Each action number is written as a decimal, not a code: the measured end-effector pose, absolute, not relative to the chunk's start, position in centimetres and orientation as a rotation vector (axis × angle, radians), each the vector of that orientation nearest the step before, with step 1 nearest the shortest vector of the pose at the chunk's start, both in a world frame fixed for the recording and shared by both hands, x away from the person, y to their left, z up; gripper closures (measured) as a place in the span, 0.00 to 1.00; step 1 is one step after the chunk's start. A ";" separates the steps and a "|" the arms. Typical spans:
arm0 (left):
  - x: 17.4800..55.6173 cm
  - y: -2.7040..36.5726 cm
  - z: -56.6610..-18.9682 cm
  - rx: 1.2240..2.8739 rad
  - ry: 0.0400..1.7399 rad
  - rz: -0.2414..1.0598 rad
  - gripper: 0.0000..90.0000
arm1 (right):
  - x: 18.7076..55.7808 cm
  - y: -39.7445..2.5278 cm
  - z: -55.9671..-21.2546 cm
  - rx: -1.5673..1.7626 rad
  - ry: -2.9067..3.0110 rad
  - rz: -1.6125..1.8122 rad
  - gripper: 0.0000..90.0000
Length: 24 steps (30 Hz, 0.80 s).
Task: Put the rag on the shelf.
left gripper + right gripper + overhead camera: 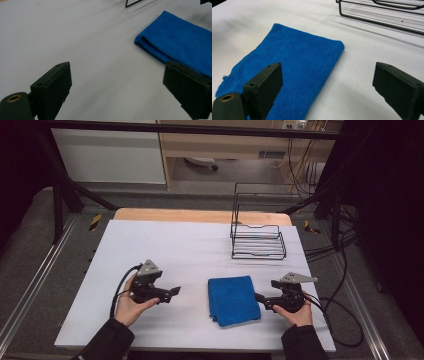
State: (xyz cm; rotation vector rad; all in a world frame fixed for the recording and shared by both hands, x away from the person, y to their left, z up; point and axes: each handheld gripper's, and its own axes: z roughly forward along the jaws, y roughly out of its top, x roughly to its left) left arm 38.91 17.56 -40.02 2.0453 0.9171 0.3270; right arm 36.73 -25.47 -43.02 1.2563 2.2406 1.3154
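A folded blue cloth (233, 300) lies flat on the white bench (150, 250), close to the near edge and a little toward the right edge. The left claw (176, 291) hovers just left of the cloth, apart from it, its jaws spread wide with nothing between them; in the left gripper view the cloth's folded edge (175, 42) sits ahead of the far jaw. The right claw (260, 297) is at the cloth's right edge, jaws likewise released and empty; in the right gripper view one jaw stands over the cloth (294, 65), though whether it touches the fabric is hard to tell. A black wire rack (258, 237) stands near the far right corner, well apart from the cloth.
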 end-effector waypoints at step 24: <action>43.7 6.1 -43.8 2.160 0.989 0.255 0.56 | 36.1 -25.7 -43.5 1.277 2.244 1.329 0.10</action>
